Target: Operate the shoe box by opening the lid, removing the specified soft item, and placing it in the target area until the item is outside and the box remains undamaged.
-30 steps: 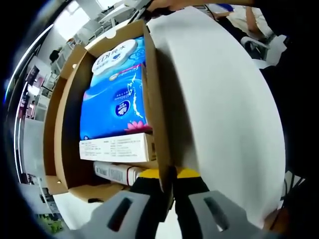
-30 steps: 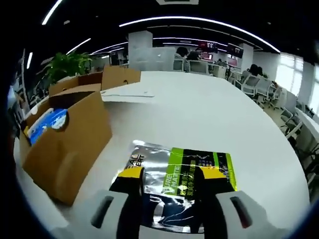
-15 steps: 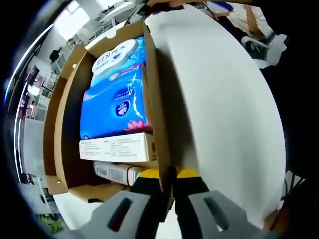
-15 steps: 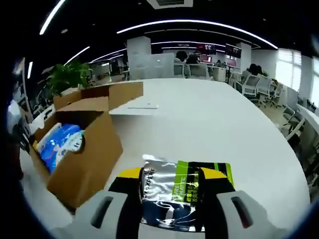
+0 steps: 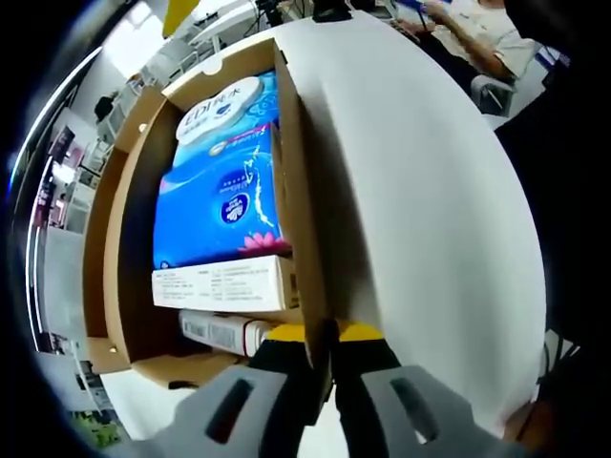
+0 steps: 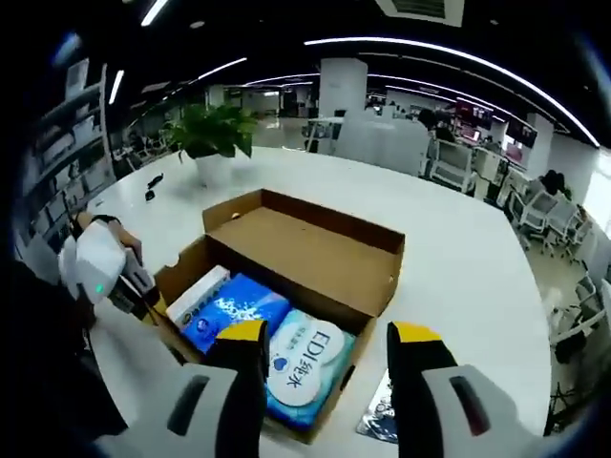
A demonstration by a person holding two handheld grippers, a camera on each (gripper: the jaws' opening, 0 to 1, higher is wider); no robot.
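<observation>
Beneath right tongs (image 6: 327, 355), white tabletop (image 6: 458, 267) carried open shoe box (image 6: 315, 253); blue tissue pack (image 6: 305, 367) lay inside, foil pouch (image 6: 380, 420) beside box. Best descend straight, grip pack only. Right tongs spread, empty. Left tongs (image 5: 323, 355) pinched box wall (image 5: 296, 200).

Blue tissue packs (image 6: 272, 334) crowd the open shoe box (image 6: 315, 253); surrounding white table (image 6: 458, 277) lies bare.

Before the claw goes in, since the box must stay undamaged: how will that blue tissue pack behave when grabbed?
The blue tissue pack looks plastic-wrapped and puffy, so it will probably squash and feel light. The glossy film may slip. It sits snug against the shoe box wall and the white carton, so it could drag on them.
</observation>
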